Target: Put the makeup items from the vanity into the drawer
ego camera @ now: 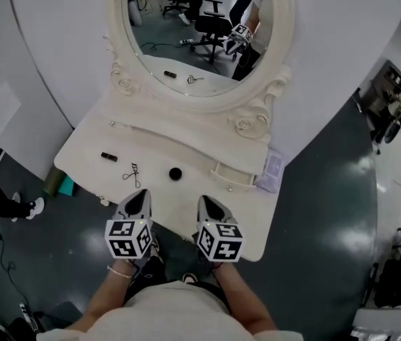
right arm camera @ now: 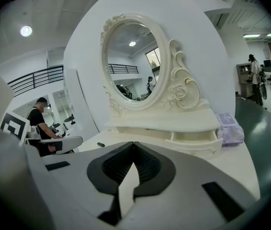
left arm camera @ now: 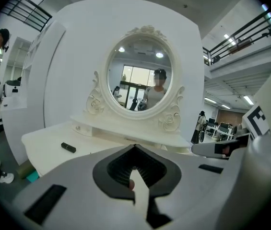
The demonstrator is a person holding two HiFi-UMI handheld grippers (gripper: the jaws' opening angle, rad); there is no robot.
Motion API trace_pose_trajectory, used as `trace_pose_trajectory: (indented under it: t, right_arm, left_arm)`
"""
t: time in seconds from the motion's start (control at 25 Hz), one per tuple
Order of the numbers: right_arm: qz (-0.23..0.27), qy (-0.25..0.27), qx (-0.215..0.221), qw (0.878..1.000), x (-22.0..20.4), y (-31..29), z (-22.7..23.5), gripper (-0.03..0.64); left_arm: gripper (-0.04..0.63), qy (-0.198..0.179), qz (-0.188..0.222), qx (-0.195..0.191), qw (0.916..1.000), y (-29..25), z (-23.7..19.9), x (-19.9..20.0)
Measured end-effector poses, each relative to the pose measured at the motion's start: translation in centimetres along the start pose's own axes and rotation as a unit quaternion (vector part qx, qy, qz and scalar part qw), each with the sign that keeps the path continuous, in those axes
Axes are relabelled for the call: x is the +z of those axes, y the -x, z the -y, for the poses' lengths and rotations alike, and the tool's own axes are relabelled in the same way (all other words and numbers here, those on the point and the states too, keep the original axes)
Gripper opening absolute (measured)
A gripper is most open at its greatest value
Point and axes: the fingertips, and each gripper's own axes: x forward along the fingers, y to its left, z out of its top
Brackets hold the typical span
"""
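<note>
On the white vanity top [ego camera: 94, 144] lie a black lipstick [ego camera: 108, 157], an eyelash curler [ego camera: 133, 173] and a small round black compact [ego camera: 175, 173]. A shallow drawer [ego camera: 237, 175] under the mirror shelf stands pulled open at the right; it shows too in the right gripper view [right arm camera: 197, 140]. My left gripper [ego camera: 141, 194] hovers at the vanity's front edge, just short of the curler, jaws together and empty [left arm camera: 135, 146]. My right gripper [ego camera: 207, 200] is beside it, in front of the drawer, also shut on nothing [right arm camera: 134, 143]. The lipstick [left arm camera: 68, 147] lies ahead and left of the left gripper.
An oval mirror [ego camera: 196, 34] in an ornate frame rises behind the shelf. A purple packet [ego camera: 271, 170] lies right of the drawer. A teal object [ego camera: 65, 186] sits on the floor at the vanity's left corner. A person [ego camera: 1, 201] stands at far left.
</note>
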Motion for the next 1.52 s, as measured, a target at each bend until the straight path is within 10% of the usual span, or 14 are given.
trace_pose_trajectory:
  t: [0.88, 1.52]
  right_arm:
    - [0.028, -0.002, -0.052, 0.998, 7.2, -14.8, -9.1, 0.018]
    - [-0.086, 0.031, -0.006, 0.996, 0.3, -20.4, -10.8, 0.018]
  left_arm:
    - [0.003, -0.006, -0.003, -0.039, 0.9992, -10.2, -16.8, 8.7]
    - [0.003, 0.050, -0.090, 0.020, 0.9945, -11.4, -21.6, 0.1]
